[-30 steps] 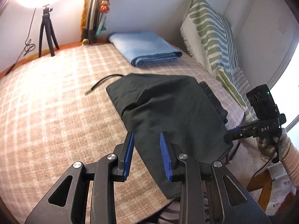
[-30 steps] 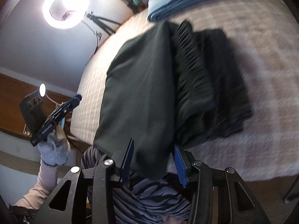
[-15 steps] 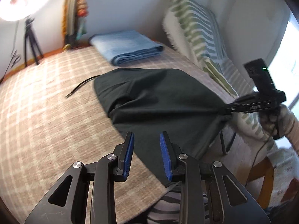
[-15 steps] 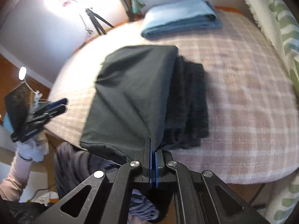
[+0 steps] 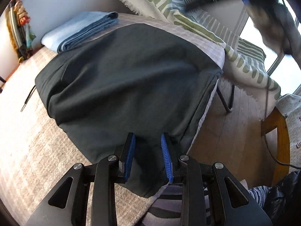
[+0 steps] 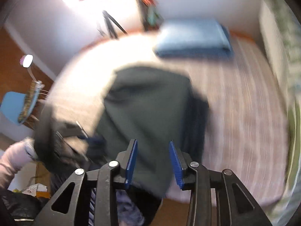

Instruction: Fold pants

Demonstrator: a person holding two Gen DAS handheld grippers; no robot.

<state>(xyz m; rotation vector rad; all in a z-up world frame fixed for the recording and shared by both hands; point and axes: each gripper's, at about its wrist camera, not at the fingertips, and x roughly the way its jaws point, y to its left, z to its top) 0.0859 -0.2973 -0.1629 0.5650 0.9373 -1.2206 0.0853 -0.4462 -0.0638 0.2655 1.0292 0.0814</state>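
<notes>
Far left of the bed [image 5: 22, 150], a thin black cable [image 5: 28, 98] on the plaid cover; at the back edge, a folded blue blanket [image 5: 79, 30]. Mid-bed and spilling over the front edge, the dark pants [image 5: 128, 79], spread wide and loose, lower end hanging off toward the floor. Left gripper [image 5: 147, 157] at that front edge, blue fingers [image 5: 130, 155] well apart with cloth lying between them but not pinched (nothing held, as far as can be judged). Further right, a striped throw [image 5: 188, 24] and bare wooden floor. In the blurred right view, right gripper [image 6: 153, 164] likewise spread wide over the pants [image 6: 150, 113], gripping nothing. Early days, by the look of it: garment laid out, one lengthwise fold perhaps in place, no neat packet yet. Left to do: seize the hanging end, carry it up over the rest, smooth.
</notes>
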